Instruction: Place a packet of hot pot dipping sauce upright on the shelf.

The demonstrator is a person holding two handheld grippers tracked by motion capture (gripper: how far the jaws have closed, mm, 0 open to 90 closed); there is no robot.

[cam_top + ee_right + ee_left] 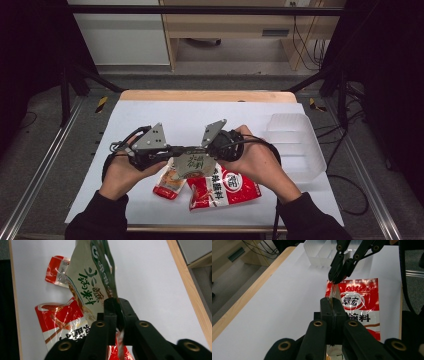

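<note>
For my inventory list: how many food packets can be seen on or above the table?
3. A grey-green packet is held up between both grippers. A large red packet lies flat below it. A small red packet lies to its left. Others may be hidden underneath.

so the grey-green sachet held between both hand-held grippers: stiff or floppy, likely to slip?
Probably floppy: the grey-green sachet curves and creases between the left hand-held gripper and the right hand-held gripper. Likely light, since thin edge pinches hold it above the table. Its glossy film may slip; the jaws grip only its rim.
</note>
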